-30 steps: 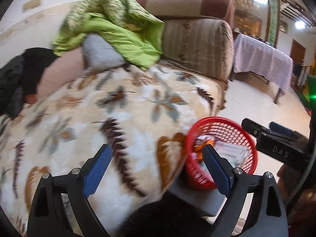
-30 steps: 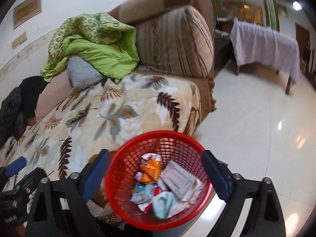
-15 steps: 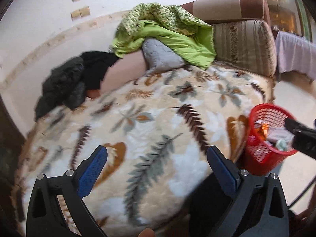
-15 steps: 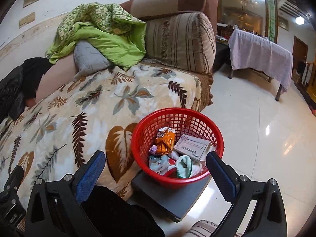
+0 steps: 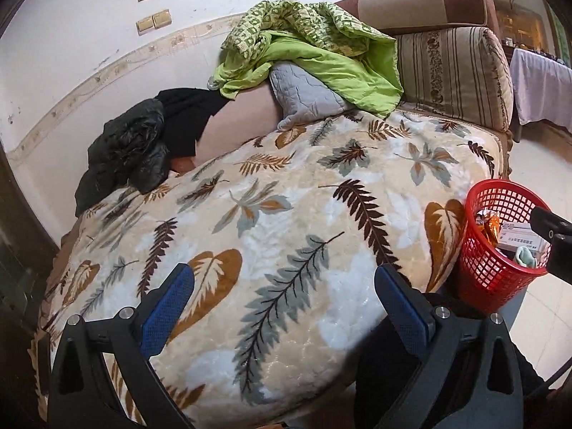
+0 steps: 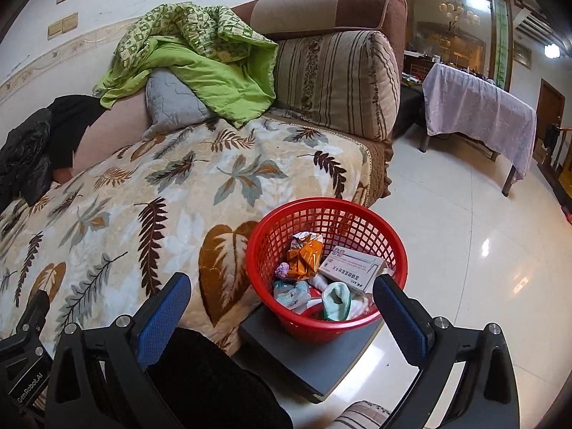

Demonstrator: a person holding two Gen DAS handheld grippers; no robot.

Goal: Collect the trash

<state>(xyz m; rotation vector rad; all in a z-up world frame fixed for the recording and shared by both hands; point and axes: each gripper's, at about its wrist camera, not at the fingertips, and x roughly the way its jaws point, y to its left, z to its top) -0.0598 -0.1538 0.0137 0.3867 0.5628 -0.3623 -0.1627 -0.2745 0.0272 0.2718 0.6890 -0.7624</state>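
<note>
Now the left tool (image 5: 284, 304) has swung from the basket (image 6: 327, 271) to the sofa blanket (image 5: 286, 214); both tools, right (image 6: 280, 307) too, gape empty. Trash sits in basket, lower right; no litter shows on blanket.

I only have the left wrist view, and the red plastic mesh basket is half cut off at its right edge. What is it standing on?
Observer: The right wrist view shows the red plastic mesh basket standing on a dark grey flat board that lies on the floor beside the sofa.
Operator: Is the right gripper holding anything?
Observer: No. The right gripper has its jaws wide apart and grips nothing.
Operator: Is there anything in the basket that I can't see?
Observer: Yes, a pale blue printed packet lies low on its left side.
</note>
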